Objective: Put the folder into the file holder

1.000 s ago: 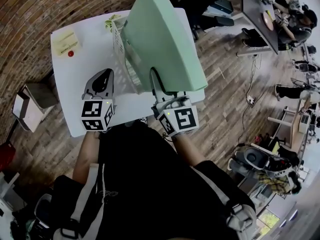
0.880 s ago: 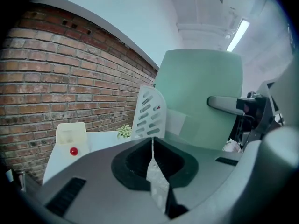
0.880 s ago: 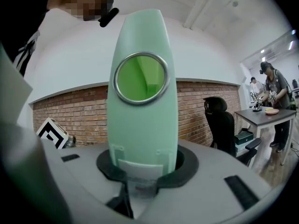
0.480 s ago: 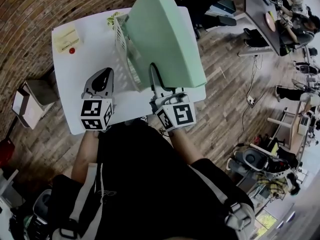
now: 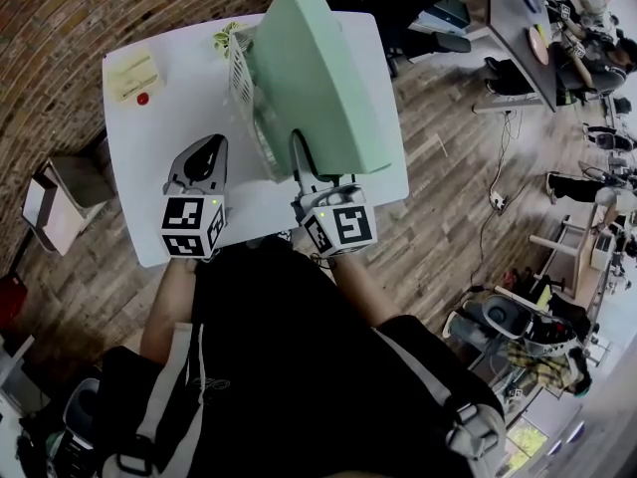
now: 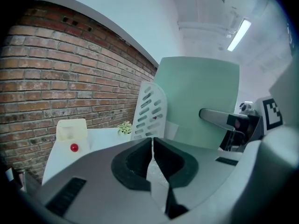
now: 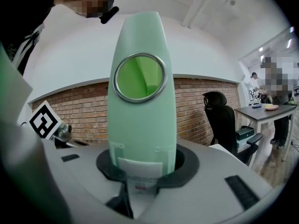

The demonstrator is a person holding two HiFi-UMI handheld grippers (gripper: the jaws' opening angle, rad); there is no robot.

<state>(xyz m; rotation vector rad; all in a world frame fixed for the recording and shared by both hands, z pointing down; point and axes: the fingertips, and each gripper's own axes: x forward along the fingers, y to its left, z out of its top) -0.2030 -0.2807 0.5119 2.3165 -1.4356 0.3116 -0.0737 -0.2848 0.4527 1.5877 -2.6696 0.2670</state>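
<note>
A pale green folder point(image 5: 318, 78) stands upright over the white table point(image 5: 159, 167), its spine toward me. My right gripper point(image 5: 309, 172) is shut on the lower end of that spine point(image 7: 141, 101), below the ring hole. The white slotted file holder point(image 5: 244, 78) stands just left of the folder, and the folder's lower edge overlaps it. In the left gripper view the holder's side wall point(image 6: 149, 111) is right in front of the folder point(image 6: 201, 97). My left gripper point(image 5: 204, 157) rests over the table's near part, jaws touching point(image 6: 153, 146), nothing in them.
A yellow note pad point(image 5: 132, 76) and a small red knob point(image 5: 142, 99) lie at the table's far left. A little plant point(image 5: 225, 40) stands behind the holder. A brick wall runs along the far side. A box point(image 5: 55, 212) sits on the floor at left.
My right gripper has sunk with the folder and drawn slightly left, closer to the file holder. The left gripper has stayed where it was.
</note>
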